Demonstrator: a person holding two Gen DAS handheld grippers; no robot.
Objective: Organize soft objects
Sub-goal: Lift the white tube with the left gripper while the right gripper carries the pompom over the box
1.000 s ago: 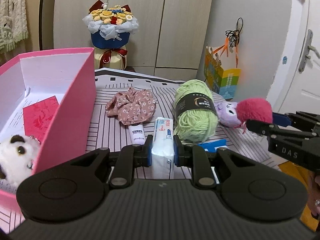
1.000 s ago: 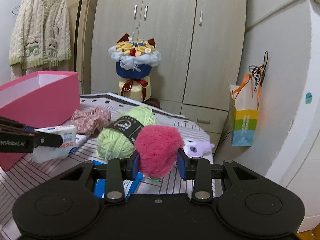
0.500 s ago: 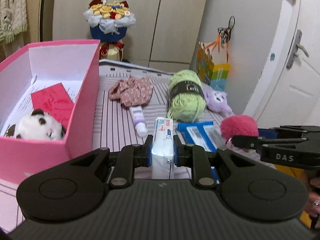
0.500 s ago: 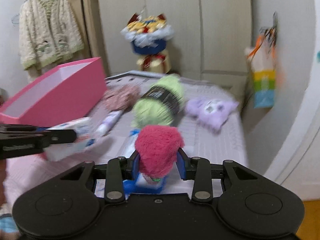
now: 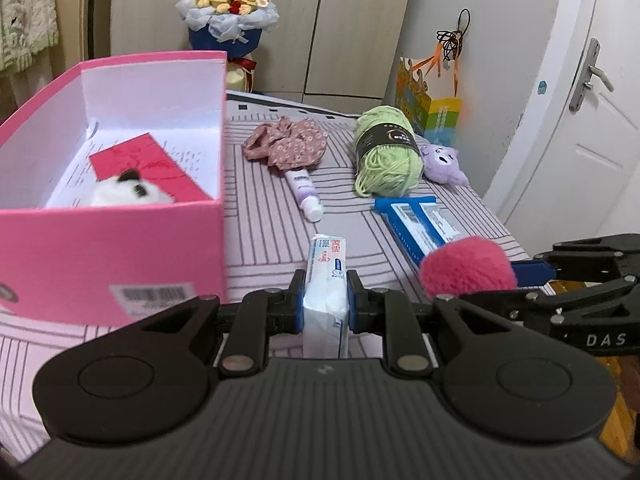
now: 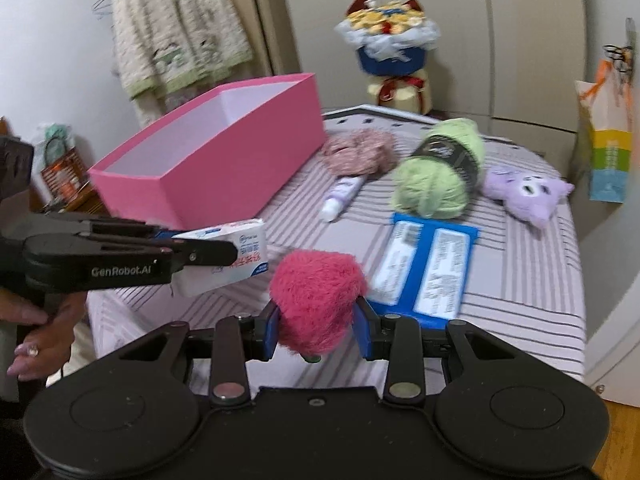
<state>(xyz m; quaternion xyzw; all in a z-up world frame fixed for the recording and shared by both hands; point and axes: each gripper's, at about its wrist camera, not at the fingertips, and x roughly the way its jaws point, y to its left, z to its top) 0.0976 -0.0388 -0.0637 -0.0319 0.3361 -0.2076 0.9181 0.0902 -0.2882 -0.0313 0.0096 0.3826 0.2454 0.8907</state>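
Note:
My left gripper is shut on a white tissue pack, held above the striped bed near the pink box. My right gripper is shut on a fuzzy pink ball, to the right of the tissue pack. The pink ball also shows in the left wrist view. A panda plush lies inside the box. A floral scrunchie, green yarn and a purple plush lie on the bed.
A small tube and a blue package lie mid-bed. A red envelope lies in the box. A flower bouquet, wardrobe and a colourful paper bag stand behind. The bed's right edge is near a door.
Both grippers have pulled back and risen from the bed, each still holding its object. The box now sits closer at the left and its inside shows from above.

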